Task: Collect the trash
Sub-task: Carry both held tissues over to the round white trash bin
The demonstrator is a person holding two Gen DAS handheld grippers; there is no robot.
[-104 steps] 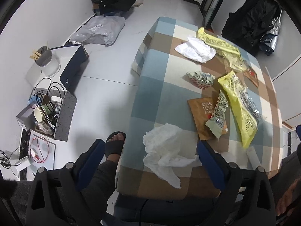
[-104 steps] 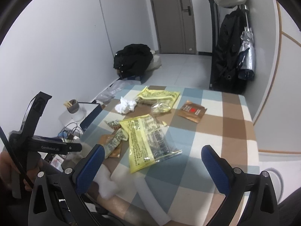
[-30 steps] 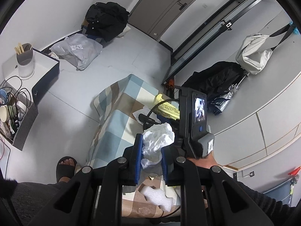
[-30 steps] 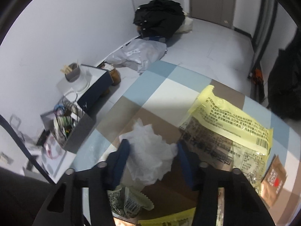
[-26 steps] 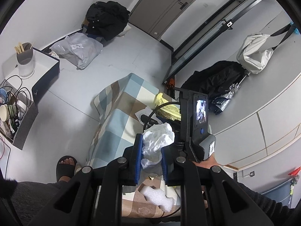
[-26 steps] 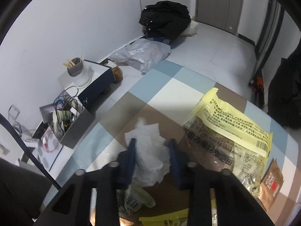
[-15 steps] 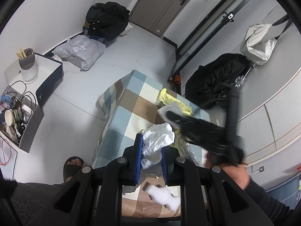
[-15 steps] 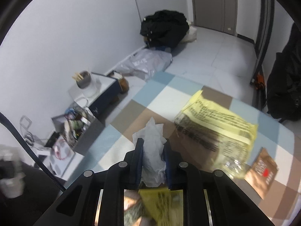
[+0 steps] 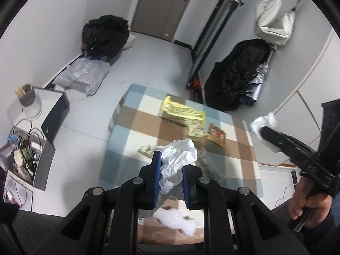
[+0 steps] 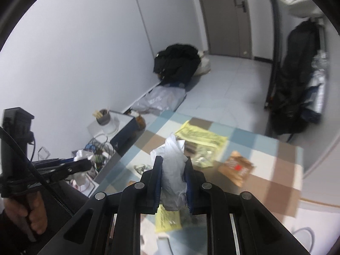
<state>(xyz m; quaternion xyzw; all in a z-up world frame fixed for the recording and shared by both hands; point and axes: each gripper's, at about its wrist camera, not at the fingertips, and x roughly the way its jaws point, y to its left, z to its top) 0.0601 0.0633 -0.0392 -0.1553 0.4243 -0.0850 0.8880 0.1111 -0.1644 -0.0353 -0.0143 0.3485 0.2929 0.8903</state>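
My left gripper [image 9: 170, 163] is shut on a crumpled white tissue [image 9: 178, 155], held above the checked tablecloth [image 9: 131, 127]. My right gripper [image 10: 173, 165] is shut on a second white tissue [image 10: 172, 155], lifted clear of the table. In the left wrist view the right gripper [image 9: 263, 130] hangs off the table's right side with its tissue [image 9: 264, 122] at the tip. On the cloth lie a yellow wrapper [image 9: 182, 112], a brown packet [image 9: 216, 135], a small crumpled wrapper [image 9: 146, 149] and a white foam scrap [image 9: 176, 221].
Left of the table the floor holds a grey box of cables and cups [image 9: 27, 159], a white box with a grey cup [image 9: 29, 104], a grey plastic bag [image 9: 82, 76] and a black bag [image 9: 106, 36]. A black coat [image 9: 235, 74] hangs at the right.
The right gripper closed on the far tissue, lifted it off the cloth and swung out to the right. The left gripper rose a little with its tissue still gripped.
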